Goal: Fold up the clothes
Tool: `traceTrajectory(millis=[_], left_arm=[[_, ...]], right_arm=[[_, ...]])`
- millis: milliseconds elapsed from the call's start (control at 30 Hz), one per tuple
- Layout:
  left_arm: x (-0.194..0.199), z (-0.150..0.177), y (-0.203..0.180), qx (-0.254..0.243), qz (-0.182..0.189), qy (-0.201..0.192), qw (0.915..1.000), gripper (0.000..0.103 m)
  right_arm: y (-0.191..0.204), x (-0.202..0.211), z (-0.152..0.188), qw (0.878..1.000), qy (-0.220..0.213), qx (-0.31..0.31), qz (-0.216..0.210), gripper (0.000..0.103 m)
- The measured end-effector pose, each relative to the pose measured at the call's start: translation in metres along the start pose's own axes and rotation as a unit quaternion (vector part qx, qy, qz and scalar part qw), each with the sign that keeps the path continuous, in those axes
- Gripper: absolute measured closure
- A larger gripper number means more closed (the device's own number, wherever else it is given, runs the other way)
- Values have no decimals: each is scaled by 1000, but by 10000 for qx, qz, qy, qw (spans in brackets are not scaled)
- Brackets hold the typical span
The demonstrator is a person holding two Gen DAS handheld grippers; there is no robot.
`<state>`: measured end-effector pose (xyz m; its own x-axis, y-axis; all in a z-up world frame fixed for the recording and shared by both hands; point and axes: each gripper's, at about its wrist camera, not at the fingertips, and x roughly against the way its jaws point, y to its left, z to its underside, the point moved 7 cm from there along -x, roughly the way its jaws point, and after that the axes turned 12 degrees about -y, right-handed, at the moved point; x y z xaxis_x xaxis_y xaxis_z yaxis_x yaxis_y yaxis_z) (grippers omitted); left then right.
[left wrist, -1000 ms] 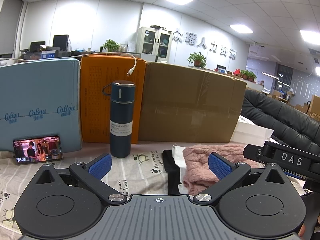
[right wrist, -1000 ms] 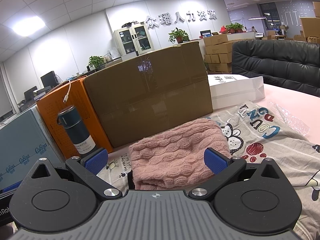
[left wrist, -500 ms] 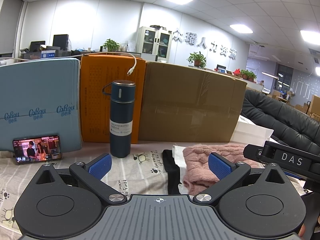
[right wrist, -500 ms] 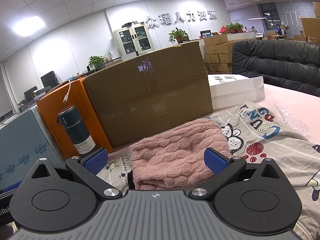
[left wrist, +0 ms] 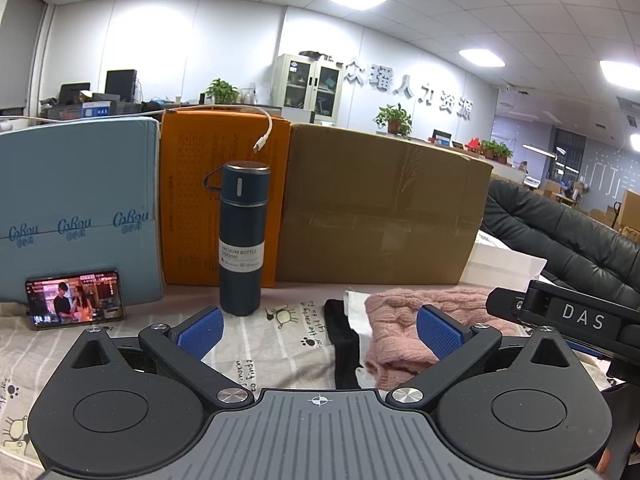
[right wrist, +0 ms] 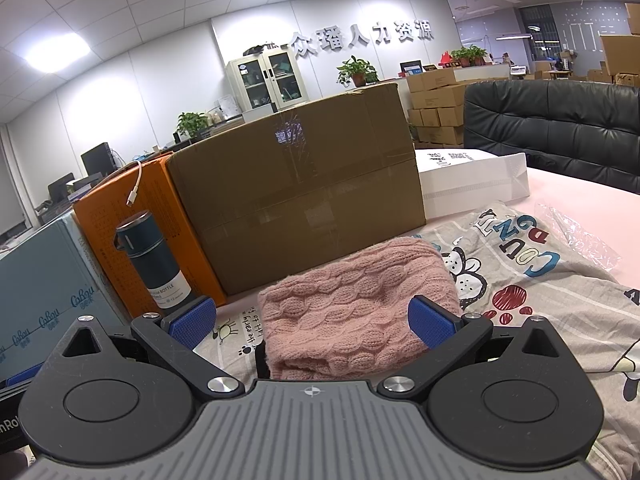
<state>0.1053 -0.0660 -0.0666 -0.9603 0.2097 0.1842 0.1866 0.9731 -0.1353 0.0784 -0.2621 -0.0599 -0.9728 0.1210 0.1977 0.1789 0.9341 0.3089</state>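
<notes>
Cardboard fills the far side of my view: a big brown box (left wrist: 380, 208) at twelve o'clock, an orange box (left wrist: 192, 200) touching its left side and a pale blue box (left wrist: 76, 208) further round at ten. A black leather sofa (right wrist: 560, 120) sits at two o'clock from my right claw, with a white paper bag (right wrist: 472, 184) lying just in front of it. Spread over the table is a grey printed sheet (right wrist: 540, 272) (cartoon dogs, paw prints, coloured letters), and everything nearer lies on it.

On that sheet the pink knitted sweater (right wrist: 356, 304) is bunched in a folded heap, dead ahead at twelve o'clock from my right claw and at one o'clock from my left. A black garment (left wrist: 344, 344) lies against its left edge, with a strip of white cloth between them.

My left claw (left wrist: 320, 332) is spread wide, its blue pads (left wrist: 200, 330) apart and gripping nothing; only the sheet and the black garment show between them. My right claw (right wrist: 312, 320) is spread just as wide, with the sweater showing between its fingers, though I cannot tell whether either pad touches the wool.

At eleven o'clock from my left claw a dark blue flask (left wrist: 242, 240) stands upright against the orange box. A phone (left wrist: 74, 298) leans on the blue box at ten o'clock, its screen lit. A white cable (left wrist: 264, 132) hangs over the orange box's top edge.
</notes>
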Motion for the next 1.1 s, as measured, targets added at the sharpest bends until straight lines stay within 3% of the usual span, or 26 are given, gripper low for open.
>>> traceTrajectory(millis=[1100], left_arm=[[3, -3, 7, 55, -153, -87, 9998, 0]], right_arm=[[0, -1, 1, 10000, 47, 27, -22, 0]])
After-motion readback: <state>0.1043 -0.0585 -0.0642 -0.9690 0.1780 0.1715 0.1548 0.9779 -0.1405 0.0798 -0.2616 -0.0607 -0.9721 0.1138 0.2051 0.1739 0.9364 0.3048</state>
